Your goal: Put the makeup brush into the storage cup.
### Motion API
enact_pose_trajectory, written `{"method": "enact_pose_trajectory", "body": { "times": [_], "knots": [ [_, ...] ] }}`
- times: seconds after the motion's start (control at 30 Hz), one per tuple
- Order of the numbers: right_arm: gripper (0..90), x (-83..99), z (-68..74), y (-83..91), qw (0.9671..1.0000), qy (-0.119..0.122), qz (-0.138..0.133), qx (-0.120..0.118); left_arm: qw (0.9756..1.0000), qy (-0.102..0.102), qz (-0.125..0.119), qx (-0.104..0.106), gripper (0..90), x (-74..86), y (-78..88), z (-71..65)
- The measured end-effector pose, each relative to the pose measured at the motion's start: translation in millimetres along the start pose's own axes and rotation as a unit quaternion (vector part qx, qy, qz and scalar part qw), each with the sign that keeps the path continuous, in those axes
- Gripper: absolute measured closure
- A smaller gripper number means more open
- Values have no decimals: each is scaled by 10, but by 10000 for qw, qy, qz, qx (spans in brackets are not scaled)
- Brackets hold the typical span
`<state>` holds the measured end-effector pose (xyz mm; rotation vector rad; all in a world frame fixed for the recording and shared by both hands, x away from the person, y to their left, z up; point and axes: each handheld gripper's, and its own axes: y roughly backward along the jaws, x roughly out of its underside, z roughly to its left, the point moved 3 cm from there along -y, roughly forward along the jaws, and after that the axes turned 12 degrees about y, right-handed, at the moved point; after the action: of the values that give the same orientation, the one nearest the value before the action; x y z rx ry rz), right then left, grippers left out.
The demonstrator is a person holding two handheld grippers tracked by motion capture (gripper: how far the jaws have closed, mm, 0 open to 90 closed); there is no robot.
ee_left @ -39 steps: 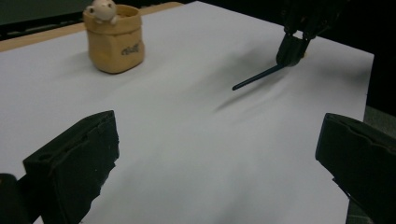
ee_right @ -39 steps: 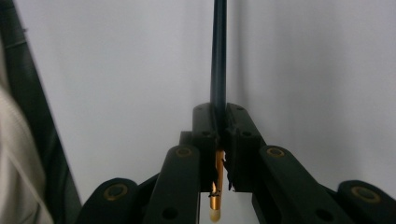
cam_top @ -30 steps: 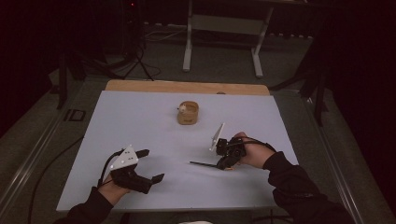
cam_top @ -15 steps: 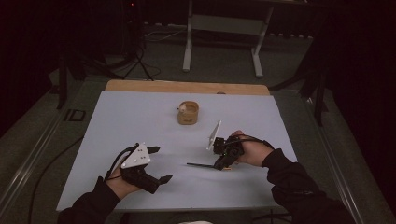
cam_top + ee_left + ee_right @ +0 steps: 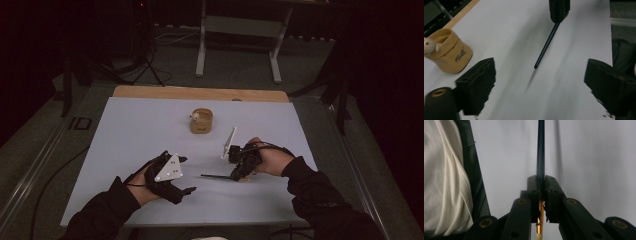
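Note:
My right gripper (image 5: 238, 175) is shut on a thin dark stick (image 5: 216, 176) that points left, low over the white table (image 5: 125, 135). In the right gripper view the jaws (image 5: 542, 187) clamp the stick (image 5: 540, 150) just above its gold collar (image 5: 540, 213). My left gripper (image 5: 187, 175) lies at the near left, open; its jaws have just been closing a little with nothing between them. In the left gripper view (image 5: 541, 87) the stick's tip (image 5: 535, 66) hangs ahead, apart from both pads. A tan pot (image 5: 201, 121) with a small pale figure in it stands at mid-table.
A wooden strip (image 5: 200, 93) runs along the table's far edge. Beyond it a metal stand (image 5: 237, 27) and cables stand on the dark floor. White cloth (image 5: 444, 177) and a dark sleeve lie at the left of the right gripper view.
My left gripper has moved right and slightly up, closer to the stick's free end. The right gripper has stayed put with the stick in it.

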<state>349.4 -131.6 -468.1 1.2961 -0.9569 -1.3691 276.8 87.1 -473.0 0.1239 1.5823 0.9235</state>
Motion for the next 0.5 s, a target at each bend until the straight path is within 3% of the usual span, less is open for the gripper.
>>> {"method": "enact_pose_trajectory", "body": {
  "times": [0.2,0.33,0.5],
  "knots": [
    [835,-18,3,33,10000,-37,-52,-31,9984,-462,211,-253,195,-85,-103,-21],
    [835,-32,10,48,9999,-49,-68,-64,9973,-505,370,-381,245,-128,-185,-31],
    [835,-42,8,63,9999,-49,-61,-69,9964,-699,389,-284,329,-174,-274,-87]
  ]
}}
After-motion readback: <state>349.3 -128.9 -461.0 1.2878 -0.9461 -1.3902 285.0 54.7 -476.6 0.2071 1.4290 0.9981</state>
